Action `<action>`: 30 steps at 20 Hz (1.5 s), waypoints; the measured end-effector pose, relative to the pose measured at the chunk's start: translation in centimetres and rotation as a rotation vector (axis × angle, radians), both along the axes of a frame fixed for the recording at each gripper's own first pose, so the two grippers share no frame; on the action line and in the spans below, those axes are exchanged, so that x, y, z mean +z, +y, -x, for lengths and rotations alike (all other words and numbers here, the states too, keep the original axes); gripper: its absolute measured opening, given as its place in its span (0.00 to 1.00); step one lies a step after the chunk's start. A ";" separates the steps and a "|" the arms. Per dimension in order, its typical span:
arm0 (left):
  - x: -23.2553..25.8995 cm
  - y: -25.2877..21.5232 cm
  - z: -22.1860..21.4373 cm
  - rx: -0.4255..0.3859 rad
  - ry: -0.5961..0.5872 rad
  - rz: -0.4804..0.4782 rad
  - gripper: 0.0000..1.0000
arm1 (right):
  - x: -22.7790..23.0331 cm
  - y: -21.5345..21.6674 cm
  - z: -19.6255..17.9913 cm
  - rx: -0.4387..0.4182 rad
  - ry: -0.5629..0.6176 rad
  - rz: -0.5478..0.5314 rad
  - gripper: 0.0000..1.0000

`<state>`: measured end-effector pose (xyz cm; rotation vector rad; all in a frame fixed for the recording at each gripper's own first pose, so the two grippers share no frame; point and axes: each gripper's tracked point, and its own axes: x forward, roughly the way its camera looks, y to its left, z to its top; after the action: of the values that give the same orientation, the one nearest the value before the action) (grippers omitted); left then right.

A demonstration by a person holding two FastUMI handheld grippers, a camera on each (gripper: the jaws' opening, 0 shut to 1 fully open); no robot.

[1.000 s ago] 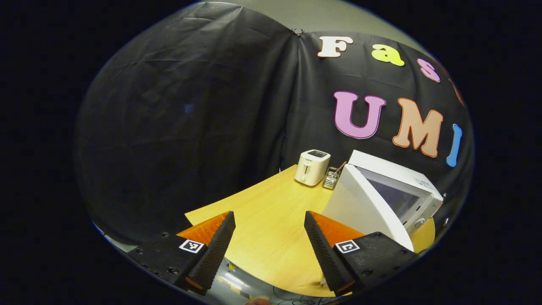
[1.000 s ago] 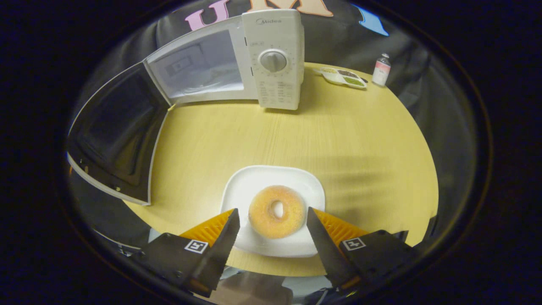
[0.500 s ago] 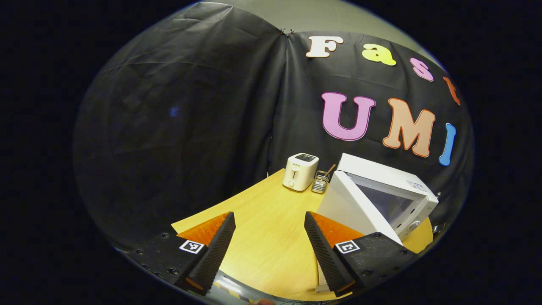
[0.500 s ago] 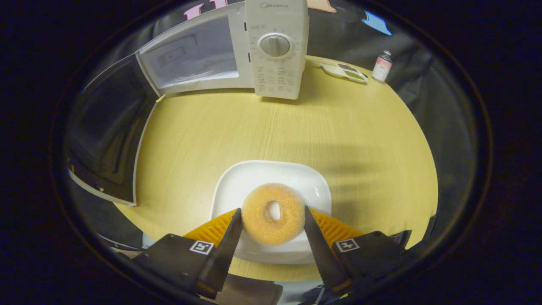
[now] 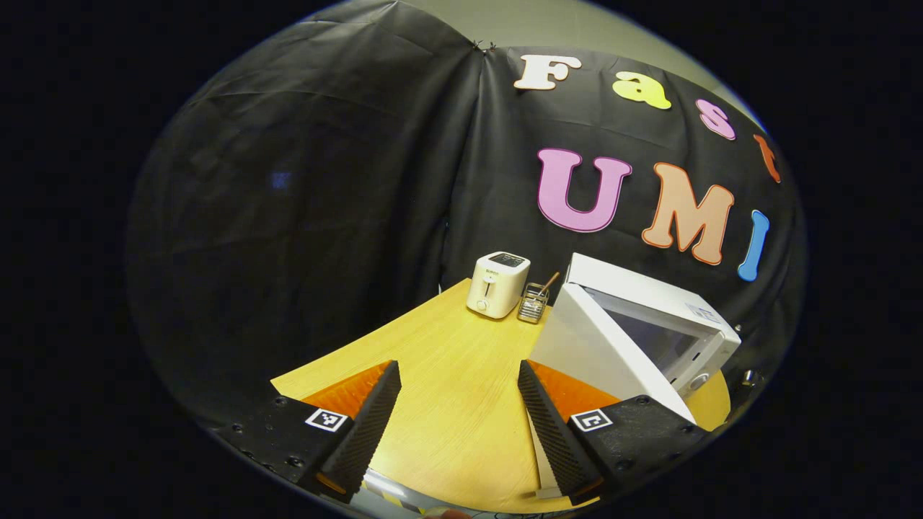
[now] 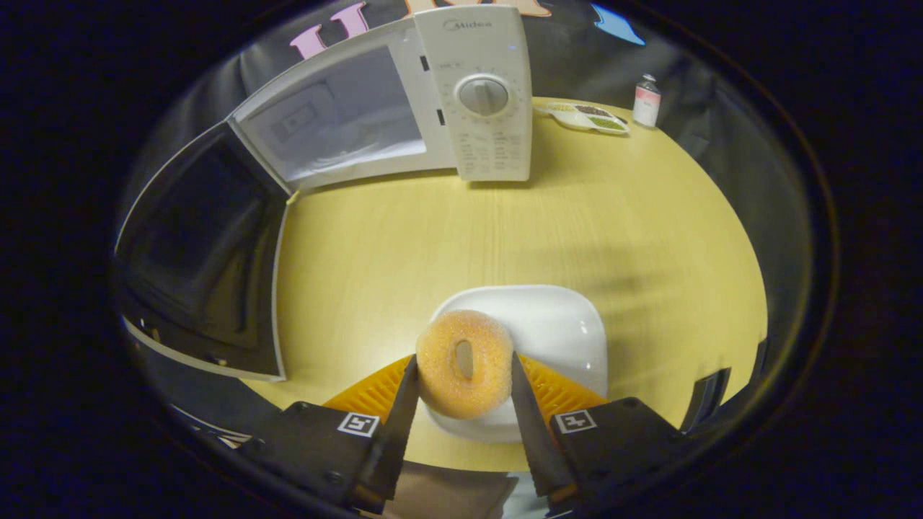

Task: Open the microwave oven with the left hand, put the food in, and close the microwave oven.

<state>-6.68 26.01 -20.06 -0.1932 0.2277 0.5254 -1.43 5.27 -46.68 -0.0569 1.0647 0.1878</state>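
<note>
A sugared doughnut (image 6: 464, 362) sits pinched between both fingers of my right gripper (image 6: 461, 404), lifted over the left part of a white plate (image 6: 555, 339). Beyond it the white microwave (image 6: 404, 108) stands at the table's far side, its dark-glass door (image 6: 202, 252) swung wide open to the left and its cavity showing. In the left gripper view the same microwave (image 5: 649, 317) is seen from the side with its door (image 5: 598, 353) standing out. My left gripper (image 5: 458, 411) hangs open over the wooden table (image 5: 447, 360), holding nothing, to the left of the door.
A white toaster (image 5: 496, 284) and a small wire holder with sticks (image 5: 533, 301) stand at the back of the table. A small bottle (image 6: 645, 101) and a divided dish of seasonings (image 6: 588, 117) sit at the far right, past the microwave's control panel (image 6: 483, 101).
My right gripper has closed on the doughnut and shifted it left off the plate's centre. My left gripper drifted a little, staying open.
</note>
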 end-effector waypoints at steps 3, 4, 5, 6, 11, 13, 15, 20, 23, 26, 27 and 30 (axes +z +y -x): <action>-0.4 0.9 -0.1 -0.010 0.009 0.005 0.97 | 1.0 3.6 -0.7 -0.029 0.001 -0.126 0.67; -0.4 1.2 -0.1 -0.014 0.010 0.005 0.96 | 1.3 4.9 -1.0 -0.040 0.001 -0.175 0.67; -0.5 1.4 0.0 -0.017 0.011 0.005 0.96 | 1.6 6.2 -1.4 -0.048 -0.002 -0.218 0.73; -0.7 1.7 0.0 -0.020 0.015 0.008 0.96 | 1.7 7.4 -1.8 -0.053 -0.004 -0.253 0.73; -1.4 2.6 0.7 -0.038 0.039 0.018 0.97 | 1.5 12.5 -5.1 -0.093 -0.039 -0.367 0.72; -1.7 2.8 0.8 -0.045 0.053 0.015 0.97 | 1.6 13.7 -6.9 -0.120 -0.071 -0.393 0.72; -1.9 3.0 1.1 -0.053 0.064 0.016 0.96 | 1.7 14.5 -8.7 -0.157 -0.112 -0.407 0.67; -2.7 3.0 1.0 -0.078 0.092 0.038 0.96 | 2.7 16.1 -13.0 -0.249 -0.241 -0.456 0.66; -3.2 2.7 0.5 -0.098 0.101 0.057 0.97 | 3.1 17.6 -15.2 -0.295 -0.295 -0.504 0.65; -3.5 2.7 0.2 -0.112 0.112 0.062 0.97 | 3.8 19.2 -17.3 -0.331 -0.361 -0.561 0.66; -3.5 2.8 0.1 -0.115 0.115 0.060 0.97 | 3.9 19.6 -17.8 -0.341 -0.374 -0.575 0.66; -3.7 2.9 -0.1 -0.127 0.130 0.056 0.97 | 3.8 20.6 -19.0 -0.370 -0.385 -0.603 0.65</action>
<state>-6.61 28.91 -23.80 -0.1974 0.3788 0.4059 17.54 25.83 -42.83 0.6212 0.5867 0.1480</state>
